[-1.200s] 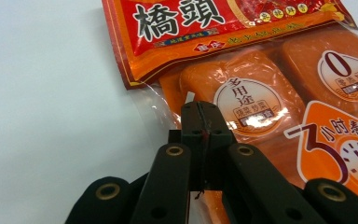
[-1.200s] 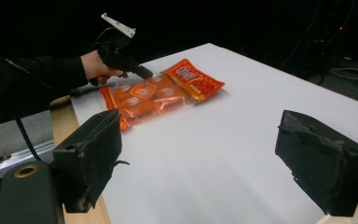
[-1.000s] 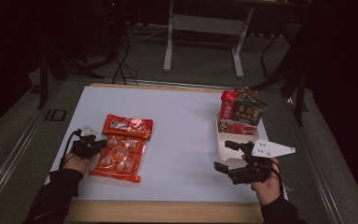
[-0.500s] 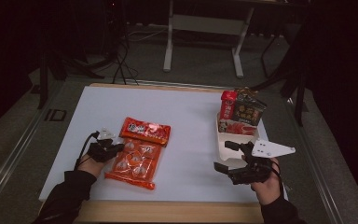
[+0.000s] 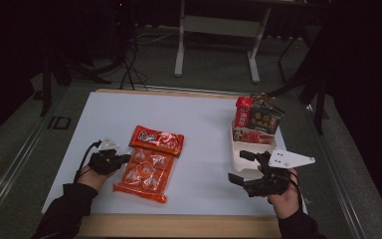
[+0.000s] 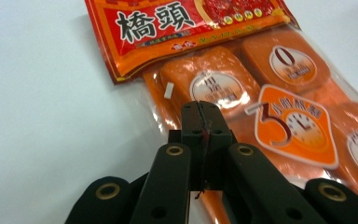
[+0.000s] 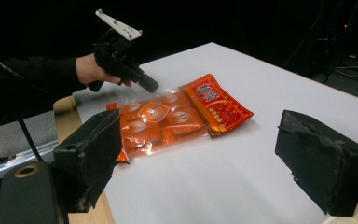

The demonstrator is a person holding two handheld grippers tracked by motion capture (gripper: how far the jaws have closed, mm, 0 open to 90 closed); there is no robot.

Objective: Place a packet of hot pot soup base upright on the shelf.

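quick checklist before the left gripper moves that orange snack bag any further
1. Left gripper shut on the orange snack bag: ok, fingers pinch the clear edge in the left gripper view.
2. Grip depth: cannot tell, just a thin edge of film seems caught.
3. Bag off the table: not ok, most of it lies flat.
4. Right gripper free: ok, fingers wide apart, nothing between them.
5. White tray has room: cannot tell, packets stand at its far end.
6. Path from bag to tray: ok, bare table between.
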